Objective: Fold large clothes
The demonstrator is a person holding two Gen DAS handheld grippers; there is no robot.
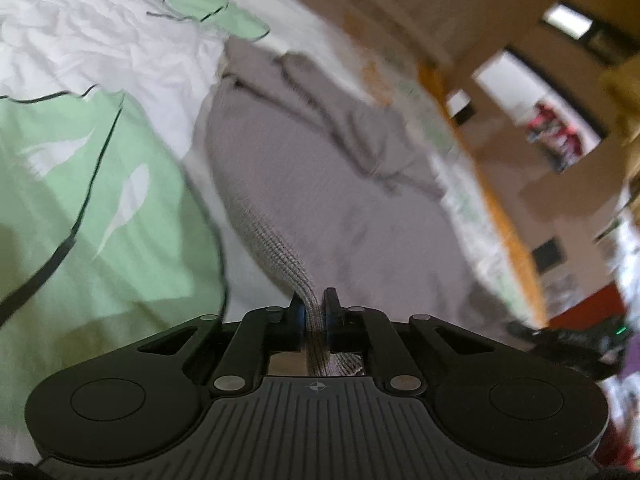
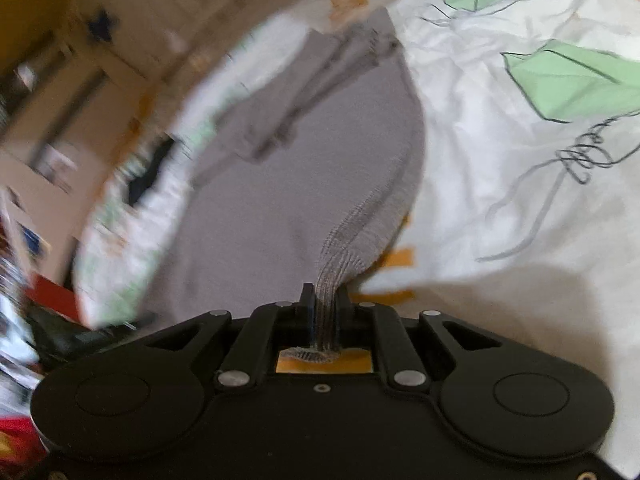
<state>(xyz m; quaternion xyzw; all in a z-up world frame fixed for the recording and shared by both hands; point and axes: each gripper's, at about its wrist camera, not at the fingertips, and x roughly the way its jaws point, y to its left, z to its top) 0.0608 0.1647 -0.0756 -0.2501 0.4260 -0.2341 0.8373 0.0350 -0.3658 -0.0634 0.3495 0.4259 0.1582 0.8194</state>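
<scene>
Nearest us, the left tool [image 1: 315, 312] pinches the ribbed hem of the gray sweater [image 1: 320, 184], and the right tool [image 2: 325, 304] is pressed together on the same ribbed hem. We see the sweater spread over the bed's white-and-green sheet [image 2: 500, 152], both views blurred.

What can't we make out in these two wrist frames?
- Left wrist: room beyond the bed is motion-blurred; wall items unreadable.
- Left wrist: left gripper housing hides the grey sweater hem behind the fingers.
- Right wrist: right gripper body covers the sheet below; left background smeared.
</scene>
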